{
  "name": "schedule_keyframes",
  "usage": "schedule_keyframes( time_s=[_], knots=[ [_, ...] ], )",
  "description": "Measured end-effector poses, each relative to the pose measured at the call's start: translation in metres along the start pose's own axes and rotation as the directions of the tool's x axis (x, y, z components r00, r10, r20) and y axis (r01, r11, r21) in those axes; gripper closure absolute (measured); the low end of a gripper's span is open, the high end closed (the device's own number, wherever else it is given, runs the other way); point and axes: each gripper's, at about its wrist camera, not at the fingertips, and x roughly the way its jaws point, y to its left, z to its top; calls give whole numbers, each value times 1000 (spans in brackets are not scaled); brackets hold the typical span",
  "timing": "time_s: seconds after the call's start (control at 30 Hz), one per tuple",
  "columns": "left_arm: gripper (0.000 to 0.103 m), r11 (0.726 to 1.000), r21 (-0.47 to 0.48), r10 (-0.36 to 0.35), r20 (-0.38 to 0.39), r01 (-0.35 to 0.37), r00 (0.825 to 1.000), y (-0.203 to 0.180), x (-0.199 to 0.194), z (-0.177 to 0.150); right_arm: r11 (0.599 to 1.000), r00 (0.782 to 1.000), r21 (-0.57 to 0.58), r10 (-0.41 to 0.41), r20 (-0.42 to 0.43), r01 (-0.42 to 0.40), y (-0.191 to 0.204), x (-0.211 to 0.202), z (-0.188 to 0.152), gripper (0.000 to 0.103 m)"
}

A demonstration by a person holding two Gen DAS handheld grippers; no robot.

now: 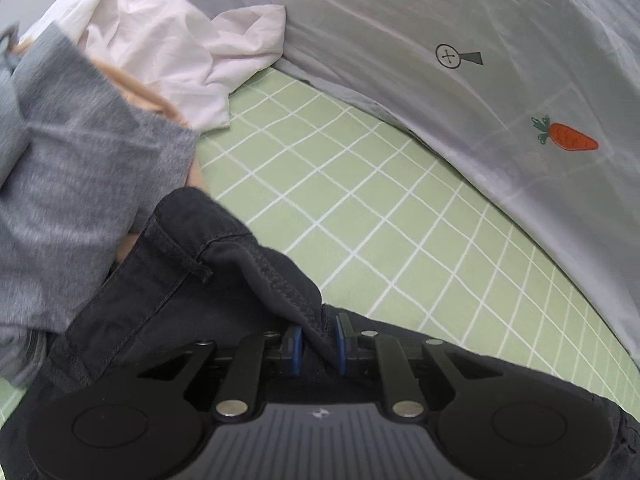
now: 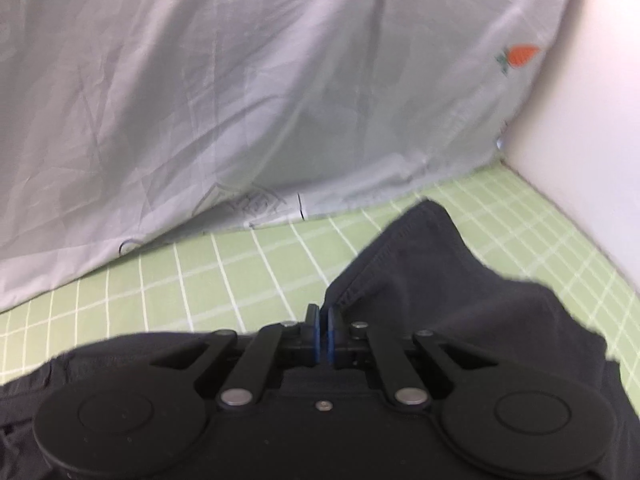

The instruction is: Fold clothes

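A black garment [image 1: 192, 280], with stitched seams and a belt loop, lies bunched on the green checked sheet [image 1: 360, 200]. My left gripper [image 1: 318, 340] is shut on a thick fold of its edge, which fills the gap between the blue pads. In the right wrist view the same black garment [image 2: 460, 292] rises in a peak to the right of my right gripper [image 2: 321, 334]. That gripper's pads are pressed together on a thin edge of the cloth. The rest of the garment is hidden under both grippers.
A grey garment [image 1: 68, 200] and a white one [image 1: 180, 64] are heaped at the left, with a tan piece between them. A pale quilt [image 1: 480, 60] with a carrot print [image 1: 568, 138] banks along the back. A white wall [image 2: 580, 120] stands at right.
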Motion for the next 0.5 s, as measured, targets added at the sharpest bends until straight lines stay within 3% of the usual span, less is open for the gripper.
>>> schedule_keyframes(
  time_s=[0.33, 0.5],
  knots=[
    [84, 998, -41, -45, -65, 43, 997, 14, 10, -2, 998, 990, 62, 10, -144, -1, -3, 16, -12, 94],
    [82, 995, -86, -51, -89, 43, 995, 19, 14, 0, 992, 983, 120, -9, -183, 31, -1, 29, -1, 75]
  ],
)
